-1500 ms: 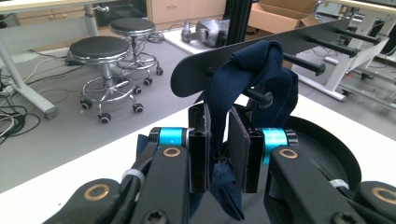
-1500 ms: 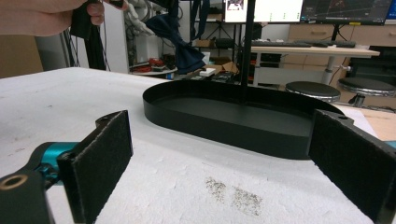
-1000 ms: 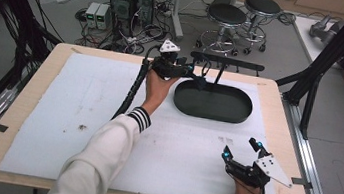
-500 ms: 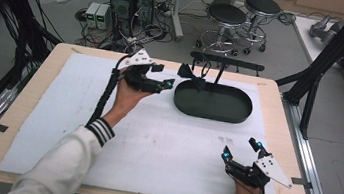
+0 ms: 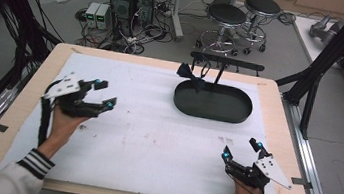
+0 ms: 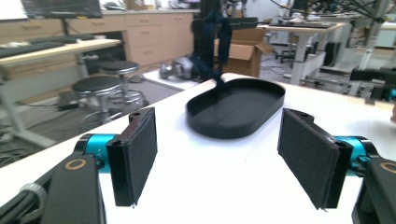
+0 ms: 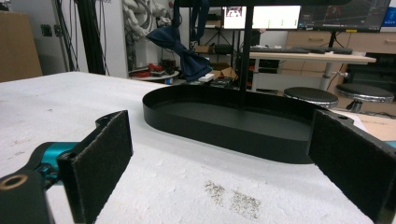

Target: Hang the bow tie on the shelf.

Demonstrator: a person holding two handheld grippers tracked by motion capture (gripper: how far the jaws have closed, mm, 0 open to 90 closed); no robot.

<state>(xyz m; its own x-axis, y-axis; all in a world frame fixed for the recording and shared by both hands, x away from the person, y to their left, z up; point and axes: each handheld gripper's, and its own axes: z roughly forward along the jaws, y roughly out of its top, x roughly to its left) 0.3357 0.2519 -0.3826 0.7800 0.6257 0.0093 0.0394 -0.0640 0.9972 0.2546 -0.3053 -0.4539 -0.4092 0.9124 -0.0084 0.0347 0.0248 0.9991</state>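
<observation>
Since half a second ago the left gripper (image 5: 93, 96) has drawn back from beside the tray to the left middle of the high view, its jaws spread wide with nothing between them; the right gripper (image 5: 243, 154) has not shifted from the lower right, also released and empty.

The navy bow tie (image 5: 190, 74) hangs from the black rack (image 5: 227, 62) at the upper centre, dangling over the left end of the black oval tray (image 5: 213, 101). From the left gripper it lies up and to the right, well apart. From the right gripper it lies up and to the left, somewhat nearer.

The tie's wings spread crosswise, tilted, in the right gripper view (image 7: 184, 49); the tray's long axis runs left to right in the high view.
</observation>
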